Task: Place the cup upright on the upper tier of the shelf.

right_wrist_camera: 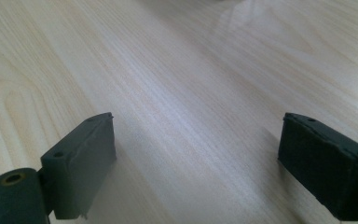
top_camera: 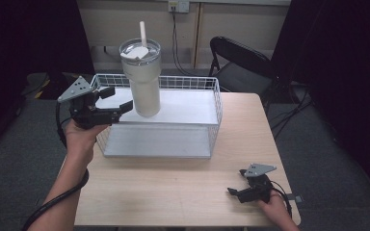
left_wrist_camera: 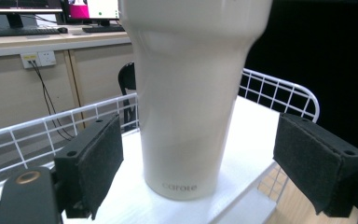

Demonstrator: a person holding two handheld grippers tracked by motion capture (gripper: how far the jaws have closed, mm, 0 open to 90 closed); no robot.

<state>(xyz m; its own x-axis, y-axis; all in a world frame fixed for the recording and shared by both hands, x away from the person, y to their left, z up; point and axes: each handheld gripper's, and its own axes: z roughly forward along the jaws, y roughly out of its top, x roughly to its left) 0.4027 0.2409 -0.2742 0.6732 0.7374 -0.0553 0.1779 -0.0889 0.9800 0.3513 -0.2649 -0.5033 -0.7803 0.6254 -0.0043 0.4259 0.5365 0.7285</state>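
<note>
Your left gripper (left_wrist_camera: 198, 163) has its jaws spread wide with nothing held. The tumbler (left_wrist_camera: 189, 93) stands upright straight ahead between them on the wire rack's (top_camera: 188, 82) white shelf, untouched. Your right gripper (top_camera: 235, 191), also open, rests on the table (top_camera: 173, 192) well apart.

Top of the tumbler (left_wrist_camera: 186, 93) cut off by the upper edge of the left gripper view, lid and straw lost with it. Small lettering near its base too blurred to read. Lower part of the tumbler (top_camera: 144, 96) partly screened in the high view by the left gripper (top_camera: 118, 98). Near rail of the wire basket (left_wrist_camera: 279, 91) hidden behind the tumbler. Bench (right_wrist_camera: 177, 84) blurred toward the far end in the right gripper view. Right hand (top_camera: 277, 207) cut by the bottom edge.
</note>
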